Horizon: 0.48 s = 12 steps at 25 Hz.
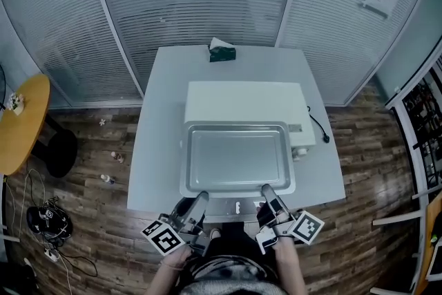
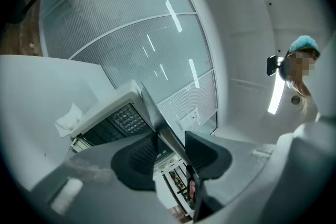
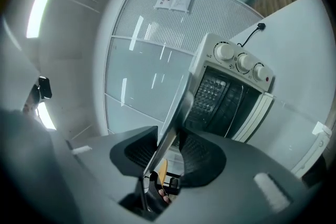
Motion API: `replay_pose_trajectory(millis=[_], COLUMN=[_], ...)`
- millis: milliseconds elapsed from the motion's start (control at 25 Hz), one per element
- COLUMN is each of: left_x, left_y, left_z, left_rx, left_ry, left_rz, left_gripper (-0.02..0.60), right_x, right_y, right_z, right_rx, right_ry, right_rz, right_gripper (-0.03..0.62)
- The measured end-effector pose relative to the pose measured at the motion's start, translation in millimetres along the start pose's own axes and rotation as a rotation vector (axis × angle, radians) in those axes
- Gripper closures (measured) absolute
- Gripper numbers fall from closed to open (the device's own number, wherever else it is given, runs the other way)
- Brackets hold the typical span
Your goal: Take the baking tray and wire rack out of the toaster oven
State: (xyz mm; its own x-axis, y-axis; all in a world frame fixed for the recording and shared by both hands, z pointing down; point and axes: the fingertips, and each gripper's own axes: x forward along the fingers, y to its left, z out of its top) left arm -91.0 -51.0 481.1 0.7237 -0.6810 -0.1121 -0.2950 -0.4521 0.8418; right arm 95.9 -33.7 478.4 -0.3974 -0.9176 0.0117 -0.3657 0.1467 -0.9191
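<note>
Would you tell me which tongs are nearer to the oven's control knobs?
Right. The right tongs hold the baking tray by its near edge, on the side of the control knobs; the left tongs hold the opposite end.

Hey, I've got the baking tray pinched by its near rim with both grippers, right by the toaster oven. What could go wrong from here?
1. The left gripper and right gripper grip only the thin near rim of the baking tray, so its far end may sag, or the rim could slip out.
2. The tray's far edge sits close to the toaster oven and might knock against it.
</note>
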Motion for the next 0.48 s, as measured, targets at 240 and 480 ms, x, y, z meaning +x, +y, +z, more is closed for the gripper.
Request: replay_pose_trajectory(millis=[240, 480], left_x=[31.1, 56.0], left_y=[10.4, 20.6], left_z=[9.3, 19.3], left_rx=[-0.02, -0.013], left_ry=[0.003, -0.005], left_rz=[0.005, 0.011], left_gripper=[0.423, 0.423], right_x=[21.7, 44.2], right_y=[-8.4, -17.2], right_z=[22.7, 41.0], right_rx=[0.001, -0.018], right_ry=[0.003, 0.006], right_rz=[-0.031, -0.041], right_gripper=[0.459, 0.457])
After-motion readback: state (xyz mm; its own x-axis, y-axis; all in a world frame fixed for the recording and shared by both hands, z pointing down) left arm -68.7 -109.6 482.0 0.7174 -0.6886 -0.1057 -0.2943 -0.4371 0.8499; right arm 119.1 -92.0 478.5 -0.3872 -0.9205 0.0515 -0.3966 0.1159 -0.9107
